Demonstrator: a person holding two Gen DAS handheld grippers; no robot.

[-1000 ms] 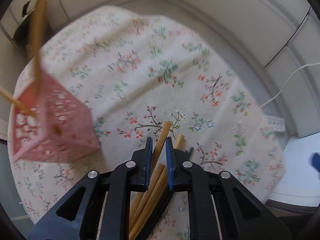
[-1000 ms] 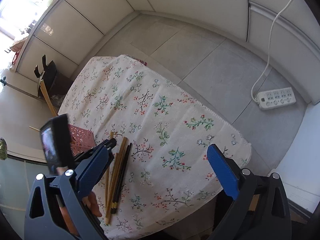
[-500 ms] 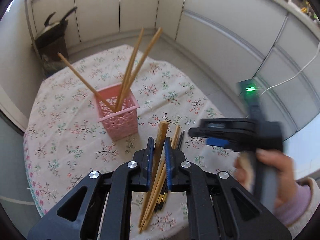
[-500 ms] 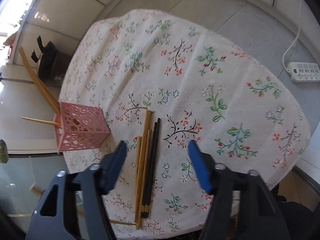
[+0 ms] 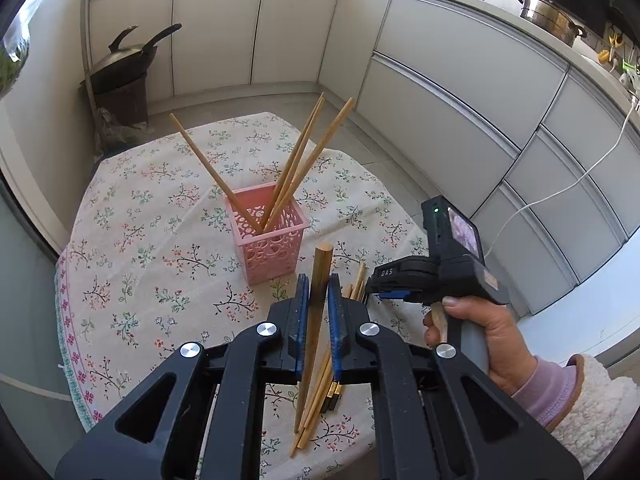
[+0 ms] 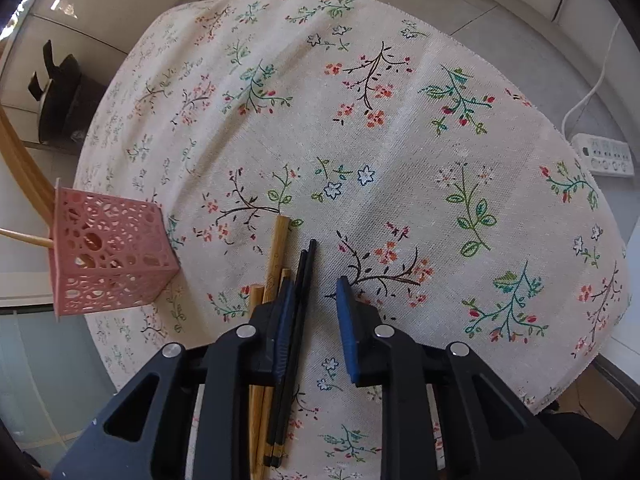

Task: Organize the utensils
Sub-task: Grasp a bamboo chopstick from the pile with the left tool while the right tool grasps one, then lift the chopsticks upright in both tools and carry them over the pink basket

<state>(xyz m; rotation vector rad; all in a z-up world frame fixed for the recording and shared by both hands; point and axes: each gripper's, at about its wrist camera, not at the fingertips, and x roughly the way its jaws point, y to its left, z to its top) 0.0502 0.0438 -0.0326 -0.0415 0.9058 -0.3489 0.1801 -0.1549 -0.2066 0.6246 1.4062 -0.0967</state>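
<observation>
Between the blue pads of the left gripper (image 5: 318, 300), a bamboo chopstick (image 5: 320, 276) is clamped above a floral-clothed tabletop (image 5: 160, 216), near the pink basket (image 5: 272, 240) holding three more, with white cabinets (image 5: 460, 92) behind. Only the right wrist view shows the black chopsticks (image 6: 300, 300) between the right gripper (image 6: 316, 308) jaws, which have just been closing yet stand narrowly apart, with a power strip (image 6: 604, 154) on the floor.

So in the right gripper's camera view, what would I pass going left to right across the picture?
Pink basket → wooden chopsticks → black chopsticks → bare flowered tablecloth → white power strip on the floor at the far right.
</observation>
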